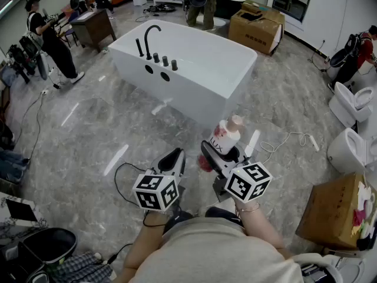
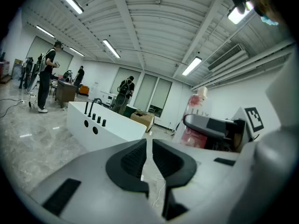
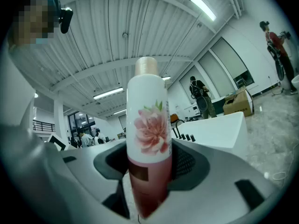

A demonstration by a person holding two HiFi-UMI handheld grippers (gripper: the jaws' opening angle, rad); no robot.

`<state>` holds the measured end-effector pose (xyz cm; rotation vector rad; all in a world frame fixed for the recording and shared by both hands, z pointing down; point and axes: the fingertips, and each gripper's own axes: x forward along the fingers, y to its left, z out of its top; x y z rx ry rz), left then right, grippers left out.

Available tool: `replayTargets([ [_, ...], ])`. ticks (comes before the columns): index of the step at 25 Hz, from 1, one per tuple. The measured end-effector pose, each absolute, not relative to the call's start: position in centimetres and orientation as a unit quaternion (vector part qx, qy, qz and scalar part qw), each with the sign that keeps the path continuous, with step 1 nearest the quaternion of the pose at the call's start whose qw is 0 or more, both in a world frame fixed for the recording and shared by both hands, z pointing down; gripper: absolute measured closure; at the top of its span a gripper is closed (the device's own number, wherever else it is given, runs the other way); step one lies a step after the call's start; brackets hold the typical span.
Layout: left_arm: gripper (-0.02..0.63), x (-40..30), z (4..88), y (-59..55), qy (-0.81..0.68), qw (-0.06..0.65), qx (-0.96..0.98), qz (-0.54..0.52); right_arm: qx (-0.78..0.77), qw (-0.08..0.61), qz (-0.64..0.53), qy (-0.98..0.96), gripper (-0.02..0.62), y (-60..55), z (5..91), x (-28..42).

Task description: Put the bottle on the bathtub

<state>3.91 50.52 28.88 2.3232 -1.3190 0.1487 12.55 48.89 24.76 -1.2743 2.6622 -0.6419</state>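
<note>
My right gripper (image 3: 148,169) is clamped on the bottle (image 3: 148,120), with both pads pressing its dark red lower half. The jaws stand fairly wide around it. The bottle is upright, cap up, with its flower label facing my camera. In the head view it's over the floor, well short of the bathtub (image 1: 197,69) ahead and touching nothing else. My left gripper (image 2: 148,158) sits just beside the right one, tilted a bit down, its jaws closed to a thin slit and holding nothing.
</note>
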Motion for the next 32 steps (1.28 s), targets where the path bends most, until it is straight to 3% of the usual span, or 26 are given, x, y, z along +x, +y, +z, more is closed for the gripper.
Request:
replayTargets([
  [22, 0.566, 4.5, 29.4, 50.2, -0.492, 0.204, 0.843, 0.073, -0.388, 0.053, -0.216, 0.895, 0.368, 49.9, 25.7, 12.7],
  [27, 0.566, 4.6, 31.3, 50.5, -0.509, 0.248, 0.823, 0.051, -0.391, 0.043, -0.238, 0.888, 0.368, 49.8, 26.9, 13.4],
  [32, 0.568, 5.0, 32.4, 49.9, -0.52, 0.25, 0.814, 0.06, -0.381, 0.043, -0.257, 0.887, 0.368, 48.9, 28.5, 13.4],
])
